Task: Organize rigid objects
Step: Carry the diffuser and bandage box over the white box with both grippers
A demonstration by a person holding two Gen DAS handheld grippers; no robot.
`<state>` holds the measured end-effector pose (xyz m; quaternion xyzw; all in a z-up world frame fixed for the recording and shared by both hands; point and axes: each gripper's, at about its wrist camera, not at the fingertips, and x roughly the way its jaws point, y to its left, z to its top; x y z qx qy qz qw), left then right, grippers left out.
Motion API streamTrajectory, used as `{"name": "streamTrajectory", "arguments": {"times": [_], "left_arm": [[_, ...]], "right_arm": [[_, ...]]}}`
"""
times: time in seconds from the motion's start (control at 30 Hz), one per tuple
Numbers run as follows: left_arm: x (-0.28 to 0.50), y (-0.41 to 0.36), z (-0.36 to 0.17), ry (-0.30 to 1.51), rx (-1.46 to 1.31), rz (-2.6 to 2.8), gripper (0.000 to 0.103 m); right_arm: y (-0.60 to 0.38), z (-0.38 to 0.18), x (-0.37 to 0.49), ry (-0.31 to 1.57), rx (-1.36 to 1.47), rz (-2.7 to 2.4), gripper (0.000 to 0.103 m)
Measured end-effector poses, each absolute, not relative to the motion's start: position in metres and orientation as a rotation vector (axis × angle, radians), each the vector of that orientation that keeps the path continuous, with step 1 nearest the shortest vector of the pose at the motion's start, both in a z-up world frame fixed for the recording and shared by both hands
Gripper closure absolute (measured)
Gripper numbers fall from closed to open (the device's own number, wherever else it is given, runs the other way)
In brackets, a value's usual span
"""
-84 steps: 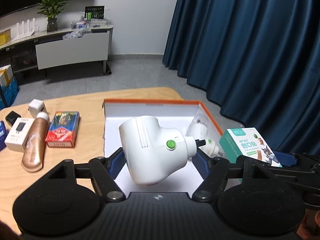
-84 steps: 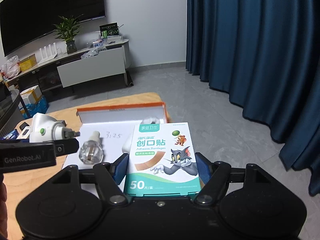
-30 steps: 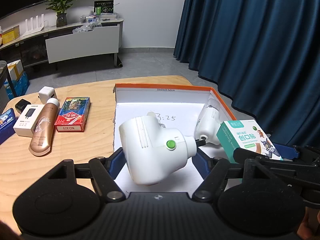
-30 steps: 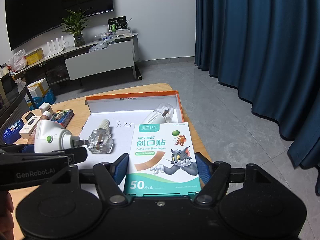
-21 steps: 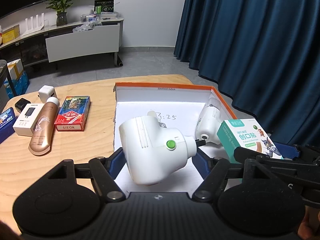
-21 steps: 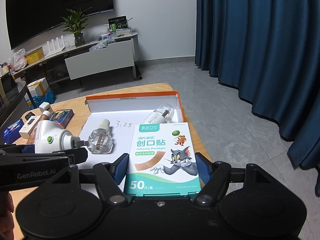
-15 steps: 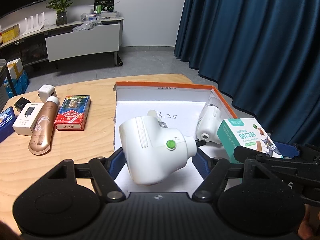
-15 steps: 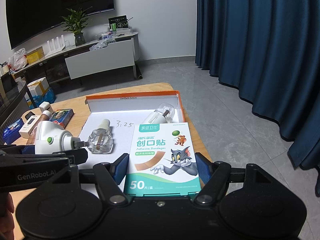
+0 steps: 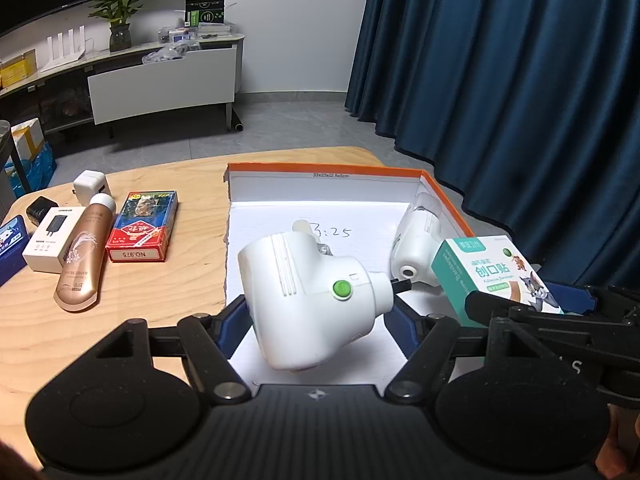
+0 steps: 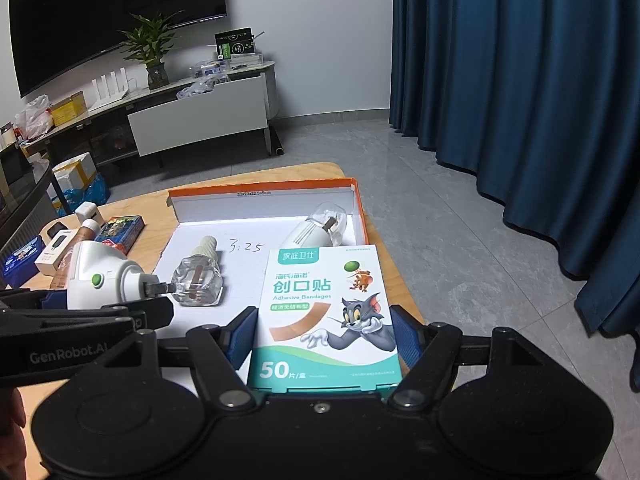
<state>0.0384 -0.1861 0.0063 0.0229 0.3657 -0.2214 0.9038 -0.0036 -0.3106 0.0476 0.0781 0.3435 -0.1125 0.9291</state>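
Left gripper (image 9: pixel 316 316) is clamping the white plug-in device (image 9: pixel 308 296) btwn its fingers, hanging over the near part of the orange-rimmed box (image 9: pixel 320 169). Right gripper (image 10: pixel 324 338) is gripping the bandage box (image 10: pixel 326 320), w/ a glass bottle (image 10: pixel 198 280) lying in the box just left of it.

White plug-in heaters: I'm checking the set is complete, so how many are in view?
2. One white plug-in heater is clamped in the left gripper above the orange-rimmed box. The other lies inside the box at its far right corner. Others may be hidden.
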Motion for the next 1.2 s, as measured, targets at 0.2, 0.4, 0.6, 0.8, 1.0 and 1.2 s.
{"name": "streamTrajectory", "arguments": {"times": [0.2,0.4,0.6,0.8,1.0,1.2], "left_arm": [[0.0389,-0.1864,0.0055,0.757,0.049,-0.458,0.030],[0.0385,-0.1867,0.0056,0.758,0.048,-0.458,0.030],[0.0398,-0.1861,0.0048,0.761,0.045,-0.459,0.030],[0.0397,-0.1857,0.0042,0.764,0.045,-0.458,0.030],[0.0396,-0.1856,0.0039,0.764,0.044,-0.459,0.030],[0.0404,-0.1849,0.0021,0.768,0.043,-0.458,0.030]], "right_arm": [[-0.3112,0.0472,-0.0022,0.709,0.162,-0.230,0.019],[-0.3114,0.0468,-0.0018,0.711,0.162,-0.230,0.019],[-0.3113,0.0470,-0.0017,0.711,0.162,-0.230,0.019],[-0.3109,0.0427,0.0001,0.720,0.161,-0.229,0.019],[-0.3112,0.0427,0.0015,0.722,0.162,-0.229,0.019],[-0.3111,0.0421,0.0021,0.726,0.160,-0.228,0.019]]}}
